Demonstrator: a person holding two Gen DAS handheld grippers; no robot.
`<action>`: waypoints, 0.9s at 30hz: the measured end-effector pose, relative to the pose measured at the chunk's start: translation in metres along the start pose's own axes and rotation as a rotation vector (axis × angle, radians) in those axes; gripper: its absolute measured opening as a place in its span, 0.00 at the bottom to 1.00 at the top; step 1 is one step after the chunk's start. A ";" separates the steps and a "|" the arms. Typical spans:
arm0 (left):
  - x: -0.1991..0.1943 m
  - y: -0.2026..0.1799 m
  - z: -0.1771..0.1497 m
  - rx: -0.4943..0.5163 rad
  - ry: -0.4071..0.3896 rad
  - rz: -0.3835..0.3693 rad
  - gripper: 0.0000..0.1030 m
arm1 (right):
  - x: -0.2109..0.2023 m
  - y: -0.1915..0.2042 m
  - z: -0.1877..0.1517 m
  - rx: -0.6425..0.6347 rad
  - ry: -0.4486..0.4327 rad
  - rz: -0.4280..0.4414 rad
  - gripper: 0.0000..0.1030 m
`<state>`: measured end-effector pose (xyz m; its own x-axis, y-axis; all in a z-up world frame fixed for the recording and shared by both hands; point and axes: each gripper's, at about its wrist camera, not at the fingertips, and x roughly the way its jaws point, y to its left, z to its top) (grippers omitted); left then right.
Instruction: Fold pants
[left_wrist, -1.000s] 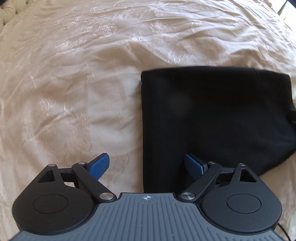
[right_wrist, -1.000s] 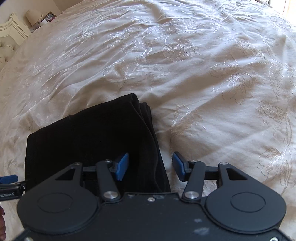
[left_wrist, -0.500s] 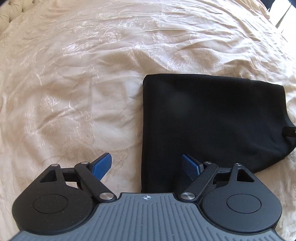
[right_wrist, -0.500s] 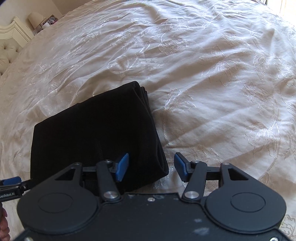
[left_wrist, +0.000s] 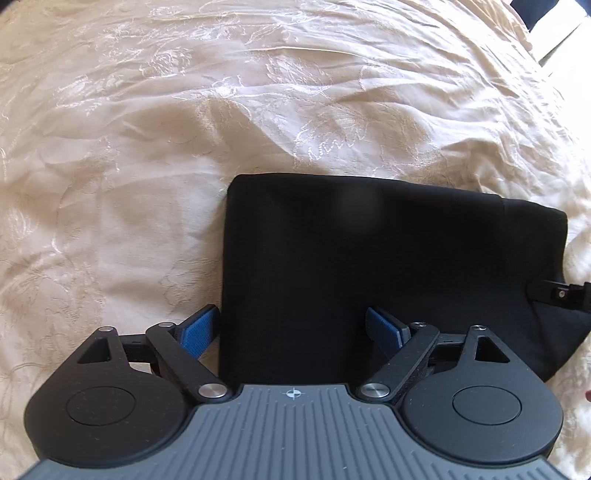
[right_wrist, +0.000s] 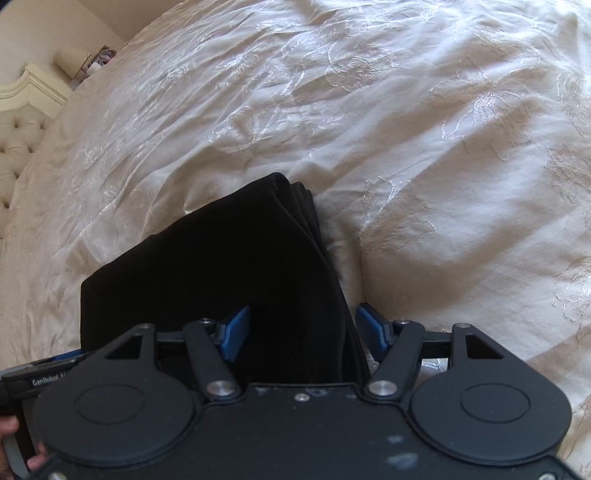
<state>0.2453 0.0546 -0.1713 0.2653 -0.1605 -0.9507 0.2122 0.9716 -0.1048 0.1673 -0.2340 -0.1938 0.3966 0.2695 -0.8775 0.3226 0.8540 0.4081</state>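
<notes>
The black pants (left_wrist: 369, 266) lie folded into a compact rectangle on the cream bedspread (left_wrist: 184, 110). My left gripper (left_wrist: 291, 332) is open above the fold's near left corner, its left pad (left_wrist: 197, 332) over the bedspread and its right pad over the cloth. In the right wrist view the pants (right_wrist: 221, 266) show stacked layers along their right edge. My right gripper (right_wrist: 304, 332) is open and straddles that right edge without holding it. The right gripper's tip shows in the left wrist view (left_wrist: 557, 293) at the far right.
The embroidered bedspread (right_wrist: 406, 129) spreads wide on all sides. A tufted headboard (right_wrist: 14, 147) and a bedside table with a lamp (right_wrist: 70, 59) stand at the upper left of the right wrist view. The left gripper's body (right_wrist: 37, 376) sits at the lower left.
Both grippers have drawn back and risen a little from the folded pants, which now sit lower and smaller in view. Both stay open. The pants have not moved.
</notes>
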 end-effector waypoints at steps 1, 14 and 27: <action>0.002 -0.005 0.001 0.004 -0.001 0.012 0.82 | 0.000 0.001 0.001 -0.013 0.009 0.005 0.67; -0.029 0.003 -0.017 -0.023 -0.055 0.083 0.70 | -0.046 0.009 -0.011 0.001 -0.062 0.007 0.18; -0.011 0.032 -0.022 -0.118 0.013 0.018 0.81 | -0.058 0.022 -0.026 0.017 -0.068 -0.056 0.18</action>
<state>0.2286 0.0917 -0.1703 0.2559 -0.1413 -0.9563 0.0948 0.9882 -0.1207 0.1288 -0.2190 -0.1409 0.4350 0.1906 -0.8800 0.3605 0.8587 0.3642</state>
